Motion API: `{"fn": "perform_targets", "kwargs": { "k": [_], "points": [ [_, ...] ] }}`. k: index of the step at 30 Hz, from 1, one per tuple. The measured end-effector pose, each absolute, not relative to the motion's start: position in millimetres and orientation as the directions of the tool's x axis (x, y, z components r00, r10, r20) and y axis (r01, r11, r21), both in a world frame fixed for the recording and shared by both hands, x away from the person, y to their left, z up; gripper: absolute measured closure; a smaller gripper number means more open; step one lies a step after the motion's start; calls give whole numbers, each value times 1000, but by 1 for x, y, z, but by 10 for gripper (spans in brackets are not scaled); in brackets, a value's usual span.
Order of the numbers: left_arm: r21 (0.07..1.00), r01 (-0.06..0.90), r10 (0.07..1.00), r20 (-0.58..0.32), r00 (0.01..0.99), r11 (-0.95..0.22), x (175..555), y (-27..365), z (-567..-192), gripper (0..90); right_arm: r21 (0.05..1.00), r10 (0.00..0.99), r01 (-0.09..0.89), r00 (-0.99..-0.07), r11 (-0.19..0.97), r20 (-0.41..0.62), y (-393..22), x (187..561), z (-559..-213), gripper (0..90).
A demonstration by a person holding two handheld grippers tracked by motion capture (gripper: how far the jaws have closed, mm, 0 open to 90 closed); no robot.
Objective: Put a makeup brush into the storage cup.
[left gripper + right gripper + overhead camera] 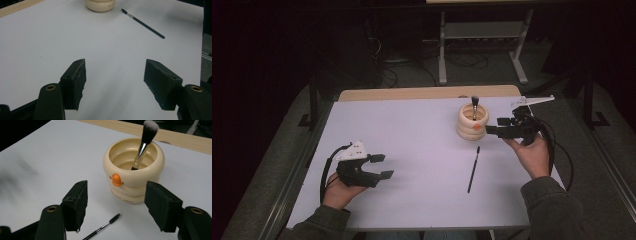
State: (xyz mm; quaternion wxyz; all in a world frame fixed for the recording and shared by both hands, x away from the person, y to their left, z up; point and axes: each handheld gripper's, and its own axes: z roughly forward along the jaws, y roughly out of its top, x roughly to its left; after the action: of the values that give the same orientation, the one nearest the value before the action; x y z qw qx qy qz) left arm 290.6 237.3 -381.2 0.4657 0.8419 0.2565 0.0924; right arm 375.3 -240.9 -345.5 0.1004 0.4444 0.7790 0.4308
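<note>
In the high view the thin brush (473, 169) lies on the desk (412, 150) before the cup (472, 122), near the right gripper (492, 127). In the left gripper view the fingers (75, 82) are wide and empty. In the right gripper view the fingers (77, 202) are also wide and empty; the brush (103, 228) seems light, stiff and slippery, so take it at mid-handle.

Grey-green sleeves (557, 200); black claws, brass screws (50, 87), trailing black cables (326, 170)

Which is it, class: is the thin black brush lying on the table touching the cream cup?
Apart. The high view shows bare table between the thin black brush and the cream cup.
</note>
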Motion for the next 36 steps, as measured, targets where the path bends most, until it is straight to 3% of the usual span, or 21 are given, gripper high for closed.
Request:
{"fn": "perform_targets", "kwargs": {
  "k": [36],
  "points": [
    [830,350,523,-84,848,-434,290,239,-379,323,767,764,598,-600,230,238,-233,346,-354,265]
  ]
}}
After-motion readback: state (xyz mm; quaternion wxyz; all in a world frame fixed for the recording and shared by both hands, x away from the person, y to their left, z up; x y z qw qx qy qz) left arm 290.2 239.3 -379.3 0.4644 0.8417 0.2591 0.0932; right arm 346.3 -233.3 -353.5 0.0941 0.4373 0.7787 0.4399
